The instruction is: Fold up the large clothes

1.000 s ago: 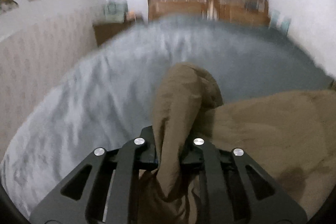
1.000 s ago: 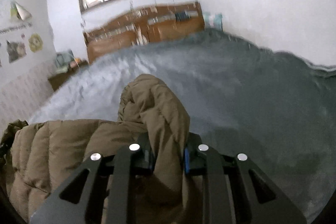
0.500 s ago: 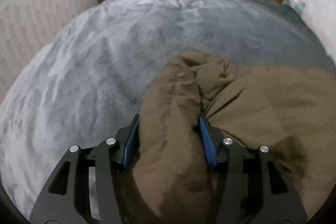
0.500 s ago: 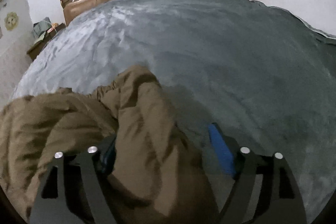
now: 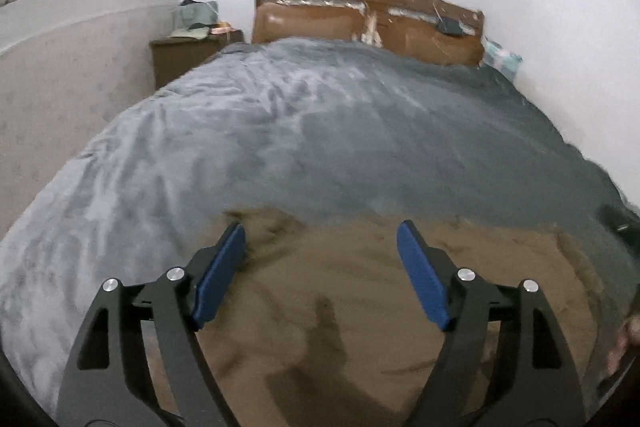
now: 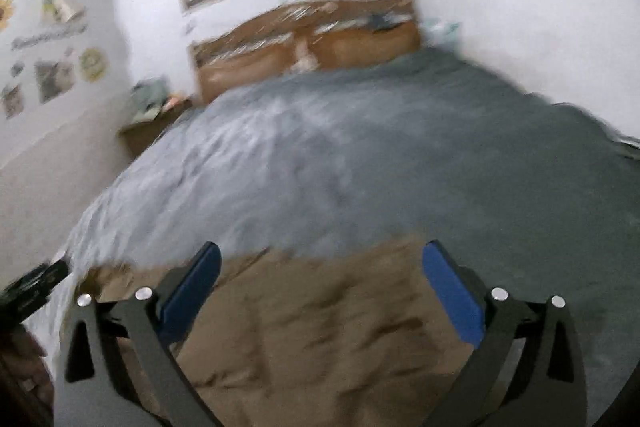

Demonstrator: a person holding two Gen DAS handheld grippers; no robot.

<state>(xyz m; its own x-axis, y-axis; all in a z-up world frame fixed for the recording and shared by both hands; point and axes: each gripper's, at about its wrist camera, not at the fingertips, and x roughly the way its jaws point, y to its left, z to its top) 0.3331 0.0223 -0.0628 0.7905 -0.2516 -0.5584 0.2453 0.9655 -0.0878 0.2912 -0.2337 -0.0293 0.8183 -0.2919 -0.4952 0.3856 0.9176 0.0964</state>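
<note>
A brown padded jacket (image 5: 360, 299) lies flat on the grey bedspread (image 5: 320, 131) at the near edge of the bed. It also shows in the right wrist view (image 6: 320, 327), blurred. My left gripper (image 5: 320, 239) is open and empty, with its blue pads wide apart above the jacket's far edge. My right gripper (image 6: 320, 259) is open and empty too, above the jacket's far right part. The right gripper shows dark at the right edge of the left wrist view (image 5: 618, 219).
A wooden headboard (image 5: 368, 15) stands at the far end of the bed. A brown nightstand (image 5: 188, 55) with clutter on it stands at the far left by the wall. The grey bedspread (image 6: 360, 155) stretches beyond the jacket.
Both grippers let go of the jacket folds they held and opened wide. Both have lifted and pulled back, and the jacket now lies flat on the bed.
</note>
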